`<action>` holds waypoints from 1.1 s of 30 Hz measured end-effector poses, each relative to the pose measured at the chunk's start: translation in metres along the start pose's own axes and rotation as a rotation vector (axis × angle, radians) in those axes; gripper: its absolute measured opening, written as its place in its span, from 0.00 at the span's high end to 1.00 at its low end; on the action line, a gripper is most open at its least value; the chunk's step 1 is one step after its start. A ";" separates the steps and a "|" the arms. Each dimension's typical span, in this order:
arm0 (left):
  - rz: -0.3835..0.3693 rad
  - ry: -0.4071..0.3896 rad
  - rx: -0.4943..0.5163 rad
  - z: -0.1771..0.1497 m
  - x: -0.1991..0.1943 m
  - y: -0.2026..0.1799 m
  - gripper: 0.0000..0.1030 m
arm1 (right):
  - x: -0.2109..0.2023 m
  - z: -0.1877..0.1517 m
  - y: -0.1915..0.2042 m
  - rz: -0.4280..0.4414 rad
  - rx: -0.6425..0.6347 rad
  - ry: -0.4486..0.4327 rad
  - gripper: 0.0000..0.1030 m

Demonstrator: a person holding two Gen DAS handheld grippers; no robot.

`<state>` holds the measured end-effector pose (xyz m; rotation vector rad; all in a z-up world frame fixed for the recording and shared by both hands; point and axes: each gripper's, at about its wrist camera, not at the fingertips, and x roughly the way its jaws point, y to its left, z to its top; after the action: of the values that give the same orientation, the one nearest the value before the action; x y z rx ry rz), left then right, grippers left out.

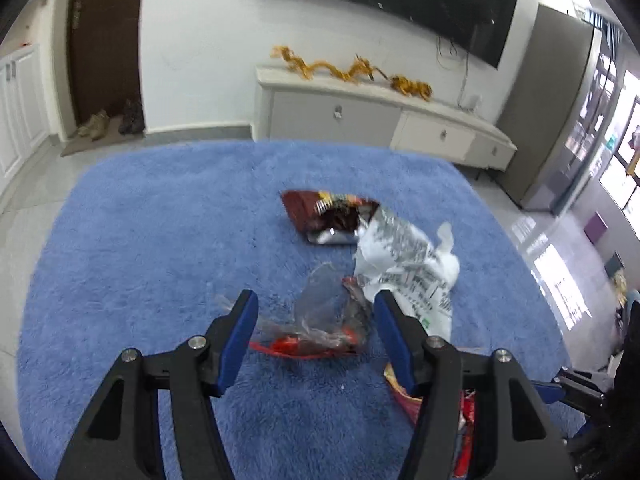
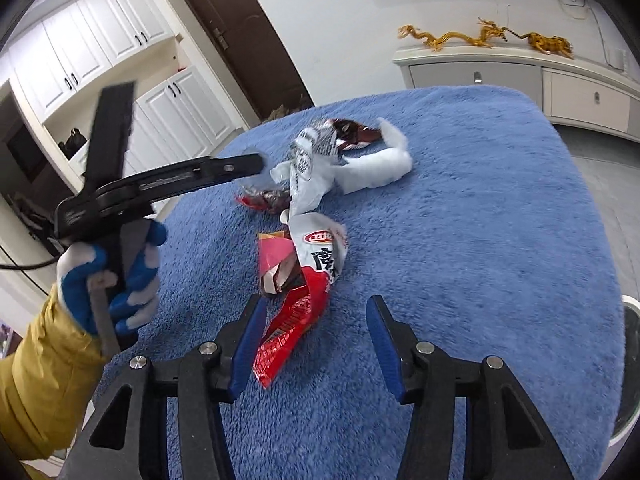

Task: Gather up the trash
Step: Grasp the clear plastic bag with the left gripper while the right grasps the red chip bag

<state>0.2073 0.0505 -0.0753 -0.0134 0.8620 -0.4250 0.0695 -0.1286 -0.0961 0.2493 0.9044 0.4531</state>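
- A blue shaggy rug is the landmark here; all the trash lies on it, gathered near its middle.
- The left gripper hangs over the rug with its blue-padded jaws apart. A crumpled clear wrapper with red print lies on the rug between the pads, and neither pad presses on it.
- Just beyond that wrapper, toward the rug's far edge, lies a white printed bag, and beyond that a dark red snack packet torn open, showing its silver lining.
- The right gripper also points down at the rug, jaws apart with nothing pinched. A red and white snack bag lies crumpled on the rug in front of it, its lower end running down beside the left pad; whether it touches that pad I cannot tell.
- In the right wrist view, a gloved hand in blue and white, with a yellow sleeve, holds the left gripper's handle over the rug's left side.
- Farther across the rug from the red and white bag sits a white wad of tissue, touching the white printed bag.
- Beyond the rug's far edge stands a low pale cabinet bearing a golden dragon ornament.
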 end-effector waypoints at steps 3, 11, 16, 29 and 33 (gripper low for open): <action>-0.016 0.050 0.013 -0.006 0.017 0.001 0.43 | 0.008 0.000 0.002 0.002 -0.002 0.018 0.54; -0.041 0.067 0.042 -0.022 0.020 -0.006 0.71 | 0.013 -0.006 -0.003 0.033 0.014 0.025 0.78; -0.054 0.058 0.010 -0.031 0.008 -0.005 0.77 | 0.007 -0.013 -0.005 0.024 0.023 0.018 0.89; -0.070 -0.036 0.006 -0.058 -0.080 -0.018 0.78 | -0.046 -0.030 0.010 0.033 0.025 -0.067 0.92; -0.077 -0.063 0.000 -0.066 -0.107 -0.023 0.78 | -0.056 -0.028 0.011 0.038 0.018 -0.093 0.92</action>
<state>0.0891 0.0797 -0.0360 -0.0595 0.8013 -0.4940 0.0146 -0.1453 -0.0694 0.3026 0.8145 0.4651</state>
